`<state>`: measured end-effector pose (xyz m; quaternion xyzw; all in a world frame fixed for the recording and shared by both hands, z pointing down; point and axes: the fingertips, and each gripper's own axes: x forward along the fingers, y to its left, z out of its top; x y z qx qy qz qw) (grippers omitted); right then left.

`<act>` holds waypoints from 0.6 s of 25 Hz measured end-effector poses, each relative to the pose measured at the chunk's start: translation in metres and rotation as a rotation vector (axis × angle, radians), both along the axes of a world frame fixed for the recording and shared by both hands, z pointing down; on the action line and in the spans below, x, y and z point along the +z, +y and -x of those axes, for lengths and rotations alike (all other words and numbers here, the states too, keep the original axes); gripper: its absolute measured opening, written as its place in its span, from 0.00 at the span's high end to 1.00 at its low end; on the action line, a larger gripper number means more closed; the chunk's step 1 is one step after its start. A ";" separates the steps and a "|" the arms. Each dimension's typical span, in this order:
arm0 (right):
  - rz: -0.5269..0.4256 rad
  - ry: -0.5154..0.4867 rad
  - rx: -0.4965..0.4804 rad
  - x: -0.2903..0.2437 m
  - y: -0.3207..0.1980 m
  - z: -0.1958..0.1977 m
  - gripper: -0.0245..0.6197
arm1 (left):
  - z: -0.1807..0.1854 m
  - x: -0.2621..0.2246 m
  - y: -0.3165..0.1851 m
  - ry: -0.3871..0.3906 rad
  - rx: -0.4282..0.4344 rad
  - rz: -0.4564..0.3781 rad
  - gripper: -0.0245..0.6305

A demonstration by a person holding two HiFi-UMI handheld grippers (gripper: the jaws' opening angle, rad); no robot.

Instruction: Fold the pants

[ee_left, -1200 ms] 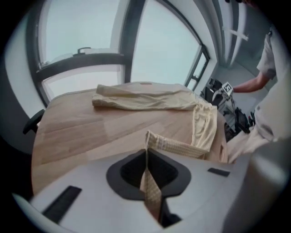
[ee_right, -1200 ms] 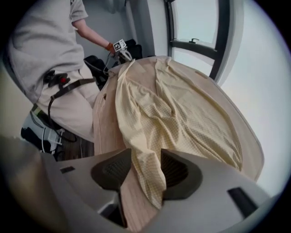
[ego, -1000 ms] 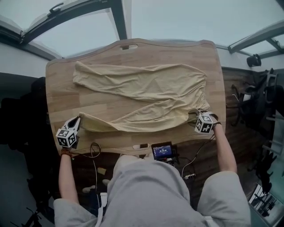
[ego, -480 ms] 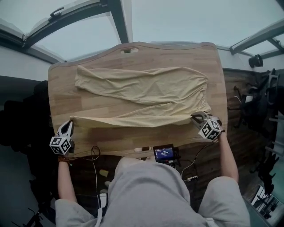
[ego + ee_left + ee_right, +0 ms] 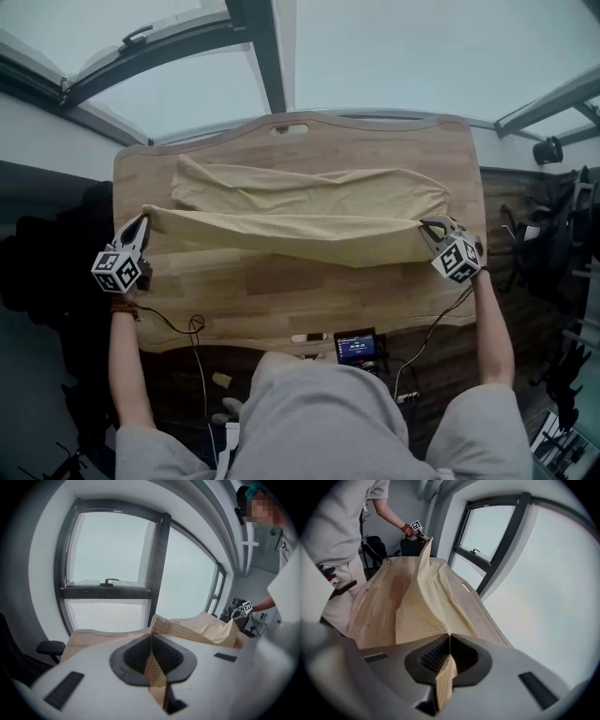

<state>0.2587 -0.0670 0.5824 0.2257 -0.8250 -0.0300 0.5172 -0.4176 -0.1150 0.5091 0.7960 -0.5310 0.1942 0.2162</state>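
**Both tongs clamped on the pants**

My left tongs (image 5: 142, 217) are closed tight on one end of the pale yellow pants (image 5: 300, 230), over the table's left edge. My right tongs (image 5: 427, 225) pinch the other end near its right edge. Between them the near edge of the cloth hangs stretched above the wooden table (image 5: 281, 300) — sagging slightly toward the right — while the rest lies on the table's far half.

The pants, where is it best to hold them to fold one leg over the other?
Grip the pants at both ends of the near long edge, coming in from the short ends of the table. They lie lengthwise, so end grips keep the edge taut, as the left gripper and right gripper show.
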 end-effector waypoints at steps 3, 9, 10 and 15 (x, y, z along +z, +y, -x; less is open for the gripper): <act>-0.009 0.065 0.044 0.020 -0.043 -0.002 0.94 | 0.001 0.012 -0.051 -0.037 0.001 0.047 0.93; 0.073 0.112 0.197 0.076 -0.107 -0.001 0.95 | 0.020 0.102 -0.121 -0.173 -0.121 0.326 0.93; 0.097 0.113 0.235 0.085 -0.114 -0.001 0.94 | 0.021 0.116 -0.127 -0.179 -0.144 0.362 0.93; 0.207 0.175 0.383 0.135 -0.126 -0.009 0.94 | 0.027 0.156 -0.145 -0.208 -0.203 0.425 0.85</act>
